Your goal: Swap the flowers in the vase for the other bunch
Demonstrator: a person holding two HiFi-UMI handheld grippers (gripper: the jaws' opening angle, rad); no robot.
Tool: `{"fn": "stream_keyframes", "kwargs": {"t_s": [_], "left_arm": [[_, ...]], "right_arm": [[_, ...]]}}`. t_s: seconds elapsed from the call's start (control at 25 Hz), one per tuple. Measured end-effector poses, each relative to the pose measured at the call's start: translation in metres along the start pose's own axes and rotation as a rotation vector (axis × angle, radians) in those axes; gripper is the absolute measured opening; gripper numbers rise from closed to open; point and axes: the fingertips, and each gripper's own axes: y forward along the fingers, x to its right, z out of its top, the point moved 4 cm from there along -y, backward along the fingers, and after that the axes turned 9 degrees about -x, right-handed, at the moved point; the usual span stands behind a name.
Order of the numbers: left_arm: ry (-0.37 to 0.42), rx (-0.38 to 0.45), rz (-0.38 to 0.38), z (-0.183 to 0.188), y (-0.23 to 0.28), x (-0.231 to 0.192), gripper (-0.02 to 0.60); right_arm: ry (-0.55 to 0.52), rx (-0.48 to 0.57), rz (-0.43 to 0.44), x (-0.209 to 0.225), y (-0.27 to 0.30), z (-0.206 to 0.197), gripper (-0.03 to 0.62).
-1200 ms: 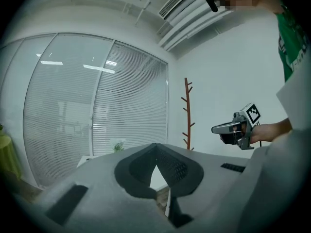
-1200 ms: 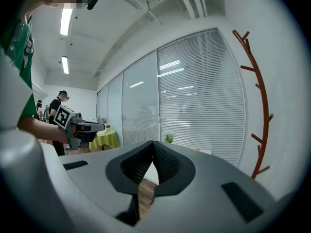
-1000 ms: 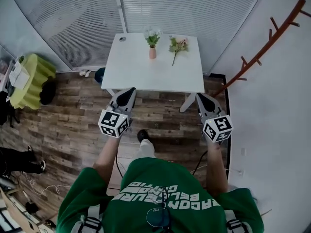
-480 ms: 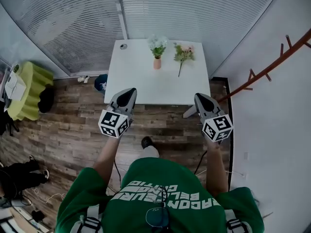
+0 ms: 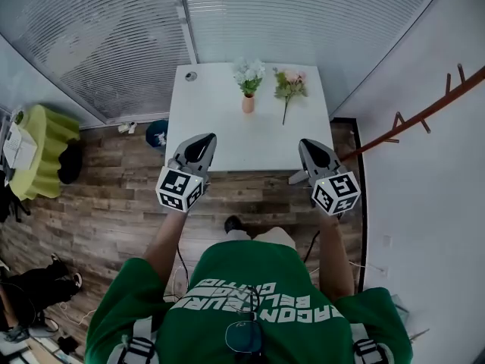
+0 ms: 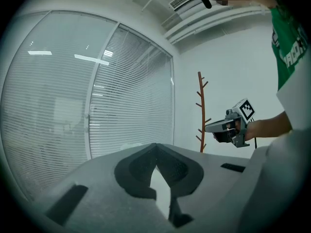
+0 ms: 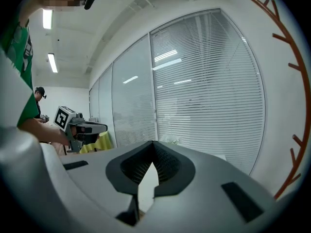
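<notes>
Head view, table: A white table [image 5: 227, 131] was seen set against slatted blinds [image 5: 303, 14], with a wooden floor [image 5: 114, 203] in front of it.
Head view, vase: A small pink vase [image 5: 248, 105] was stood upright near the table's far edge, and white flowers [image 5: 248, 73] were held in it.
Head view, other bunch: The other bunch [image 5: 289, 86], pink and green, was laid flat on the table just right of the vase, apart from it.
Head view, left gripper: The left gripper [image 5: 200, 144] was held at the table's near edge, pointed towards it, well apart from the vase.
Head view, right gripper: The right gripper [image 5: 309, 147] was held likewise at the near right corner, near a reddish coat rack [image 5: 424, 116].
Left gripper view, jaws: The tips were seen brought together with nothing gripped between them. The right gripper was shown off to the side, before the coat rack.
Right gripper view, jaws: The tips were seen pressed together and empty, and the blinds were faced beyond them.
</notes>
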Motion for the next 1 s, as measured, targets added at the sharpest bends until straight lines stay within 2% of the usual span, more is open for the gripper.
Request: {"fn": "stream_keyframes", "kwargs": {"t_s": [0.24, 0.48, 0.68, 1.0], "left_arm": [[-0.016, -0.005, -0.005, -0.003, 0.019, -0.015, 0.008], [-0.042, -0.022, 0.044, -0.011, 0.043, -0.036, 0.008], [-0.058, -0.041, 0.078, -0.014, 0.071, -0.054, 0.008], [-0.104, -0.069, 0.096, -0.022, 0.114, -0.073, 0.008]], "right_arm": [[-0.002, -0.021, 0.043, 0.005, 0.037, 0.0, 0.014], [-0.023, -0.052, 0.129, 0.021, 0.091, 0.001, 0.014], [-0.036, -0.069, 0.191, 0.043, 0.134, 0.004, 0.014], [-0.039, -0.113, 0.241, 0.078, 0.182, 0.006, 0.014]]}}
